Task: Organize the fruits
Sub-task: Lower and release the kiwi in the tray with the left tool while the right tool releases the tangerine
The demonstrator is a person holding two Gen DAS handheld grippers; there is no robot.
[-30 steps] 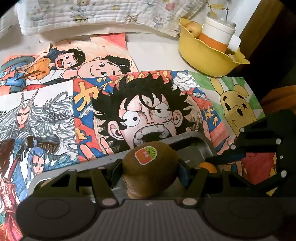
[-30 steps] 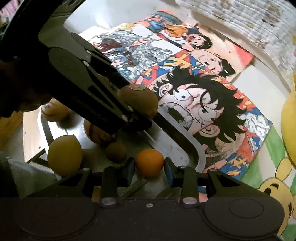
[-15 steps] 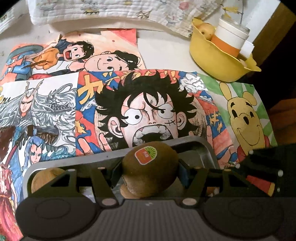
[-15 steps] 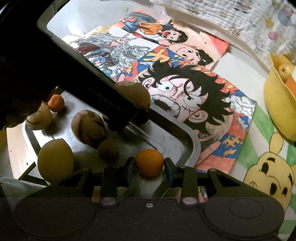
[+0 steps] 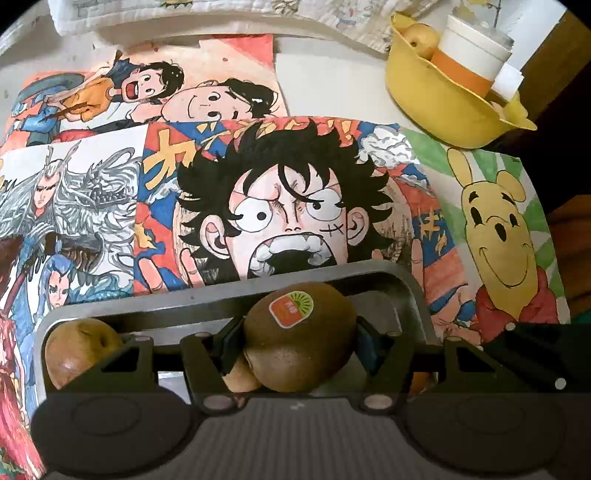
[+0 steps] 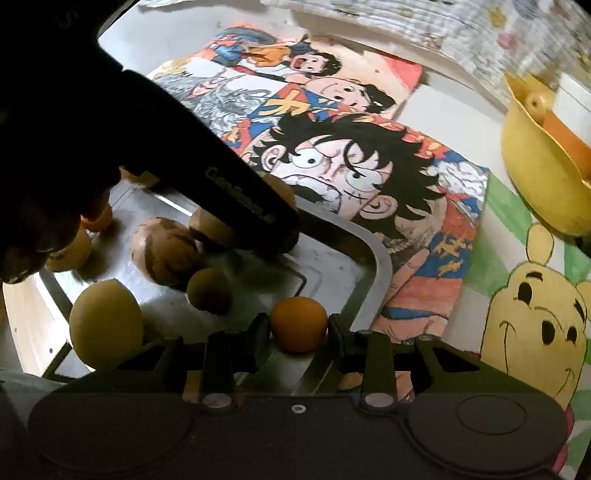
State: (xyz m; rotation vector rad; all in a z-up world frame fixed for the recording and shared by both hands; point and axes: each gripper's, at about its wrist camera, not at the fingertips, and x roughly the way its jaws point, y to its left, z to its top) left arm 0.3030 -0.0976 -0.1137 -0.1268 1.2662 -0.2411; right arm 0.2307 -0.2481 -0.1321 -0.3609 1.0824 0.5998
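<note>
A: Several drawings cover the table [image 5: 332,66]: the shouting black-haired face [image 5: 288,221] at centre, a silver-haired dragon sheet [image 5: 66,206] to its left, two cartoon children [image 5: 155,92] above, a yellow bear [image 5: 498,240] on the right. A quilted cloth [image 6: 424,22] runs along the far edge, cut off by the frame.

B: Next down in size?

A: Metal tray [image 6: 380,266], near edge of the drawings. Its near-left part is lost behind the left tool's dark body in the right wrist view. Then the yellow bowl [image 5: 443,107], well apart at the far right, with a pale fruit [image 5: 419,37] and a white-and-orange cup [image 5: 469,59] inside; a white card behind the cup is unreadable.

B: Tools?

A: Left gripper [image 5: 299,339] is pinching a brown kiwi [image 5: 299,343], pads pressed to both its sides; red-and-green sticker [image 5: 291,308] facing up. The kiwi is over the tray's far rim. Right gripper [image 6: 299,328] is clamped on a small orange fruit [image 6: 299,325], likely a mandarin, over the tray's near corner. Can't tell whether either fruit touches the tray.

B: Loose fruit in the tray?

A: A pale yellow fruit [image 6: 105,321], a brown mottled one [image 6: 166,251], a small dull round one [image 6: 208,290], another orange one [image 6: 98,221] half hidden by the dark shape at left. One more brown fruit [image 6: 210,229] sits partly under the left tool. Kinds hard to make out.
</note>
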